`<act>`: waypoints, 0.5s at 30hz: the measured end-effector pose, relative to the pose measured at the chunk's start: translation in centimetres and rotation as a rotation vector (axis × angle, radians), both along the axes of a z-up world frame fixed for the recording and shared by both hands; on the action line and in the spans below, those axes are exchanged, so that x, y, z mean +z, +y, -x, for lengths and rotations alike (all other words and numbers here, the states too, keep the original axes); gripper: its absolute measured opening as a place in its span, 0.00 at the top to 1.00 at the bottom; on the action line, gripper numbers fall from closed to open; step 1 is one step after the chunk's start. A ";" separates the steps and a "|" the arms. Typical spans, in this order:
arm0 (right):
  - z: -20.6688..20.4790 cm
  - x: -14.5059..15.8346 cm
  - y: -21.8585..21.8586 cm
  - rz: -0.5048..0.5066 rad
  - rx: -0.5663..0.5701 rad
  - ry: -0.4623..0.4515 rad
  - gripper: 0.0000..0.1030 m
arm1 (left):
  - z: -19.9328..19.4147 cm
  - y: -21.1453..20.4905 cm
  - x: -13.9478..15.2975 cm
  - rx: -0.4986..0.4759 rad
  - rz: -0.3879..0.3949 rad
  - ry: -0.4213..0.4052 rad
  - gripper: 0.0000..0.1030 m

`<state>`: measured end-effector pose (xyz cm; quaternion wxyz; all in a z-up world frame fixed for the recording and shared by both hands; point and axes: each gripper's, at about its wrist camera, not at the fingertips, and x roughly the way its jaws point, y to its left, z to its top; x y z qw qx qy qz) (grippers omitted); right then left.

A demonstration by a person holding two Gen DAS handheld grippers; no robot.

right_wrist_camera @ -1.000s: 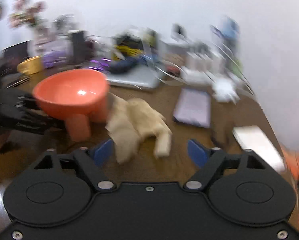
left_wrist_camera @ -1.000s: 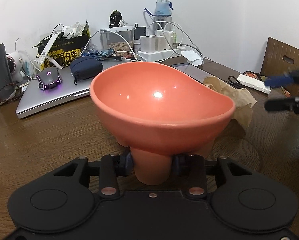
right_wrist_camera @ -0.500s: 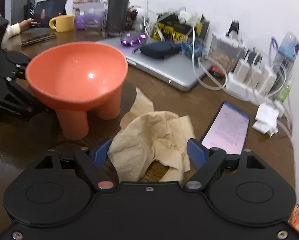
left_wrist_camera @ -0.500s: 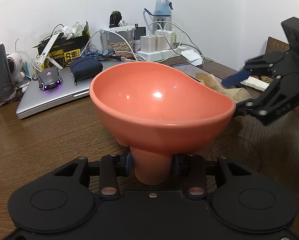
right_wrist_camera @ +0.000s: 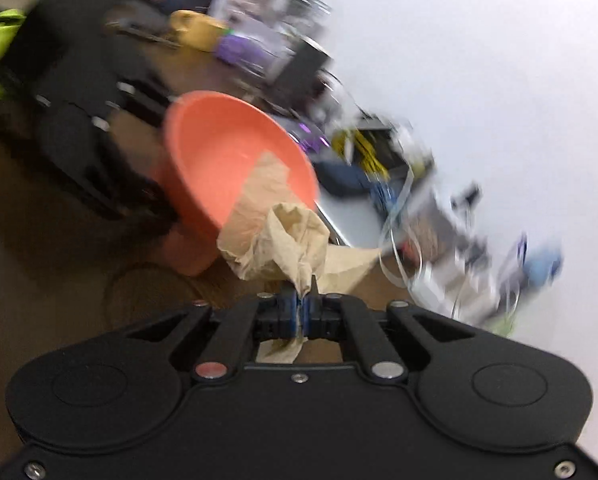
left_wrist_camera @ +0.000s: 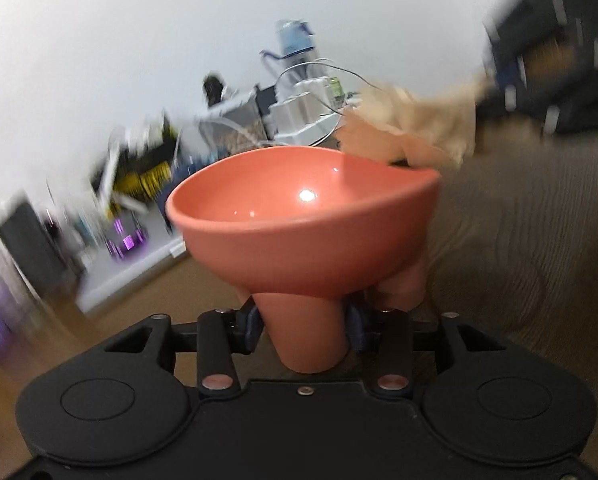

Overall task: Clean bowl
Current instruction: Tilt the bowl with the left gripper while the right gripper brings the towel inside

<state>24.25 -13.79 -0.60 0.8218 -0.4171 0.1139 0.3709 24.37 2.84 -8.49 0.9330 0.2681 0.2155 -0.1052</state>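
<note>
Risk, judged from this moment: bowl (left_wrist_camera: 303, 224) gripped by one of its stubby legs only, between the blue pads of the left tool (left_wrist_camera: 305, 326), and tipped toward the right side of the left wrist view. Likely to twist or slip out of that narrow hold if pressed hard from the side by the wiping paper. Left jaws just eased slightly apart, though pads seen against the leg on both sides; any further slackening likely to drop the bowl onto the table (left_wrist_camera: 531, 248).

Second risk: crumpled brown paper (right_wrist_camera: 283, 236) pinched by a thin twisted neck in the right tool (right_wrist_camera: 303, 312), jaws just closed down nearly to touching on it. Apt to tear or pull free when dragged across the glazed wall. Loose folds possibly catching on the rim instead of entering the basin.

Third risk: both views smeared by motion; exact gap between paper and rim hard to judge. Cluttered back of the table, with laptop (left_wrist_camera: 139, 276) and cables (right_wrist_camera: 403, 248), within reach of a careless sweep.

Containers: bowl empty, interior smooth and glossy, one bright highlight, no visible residue. Paper at the far rim in the left wrist view, overlapping the near rim in the right wrist view; contact with the inside not certain. Yellow mug (right_wrist_camera: 195, 32) far off, contents not visible.
</note>
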 end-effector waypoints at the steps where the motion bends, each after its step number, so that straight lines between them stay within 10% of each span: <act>1: 0.3 0.3 0.2 0.014 0.020 -0.009 0.97 | 0.2 -0.2 -0.1 -0.006 -0.013 -0.011 0.58; 5: 0.0 0.8 1.6 0.059 0.060 -0.027 0.97 | 1.4 -1.2 -0.8 -0.049 -0.131 -0.091 0.57; 11: 0.3 -0.6 3.9 0.138 0.137 -0.034 0.97 | 4.2 -4.0 -3.7 -0.146 -0.514 -0.327 0.58; 15: 1.6 -1.6 4.8 0.141 0.175 -0.019 0.97 | 5.5 -4.1 -5.5 -0.200 -0.602 -0.430 0.59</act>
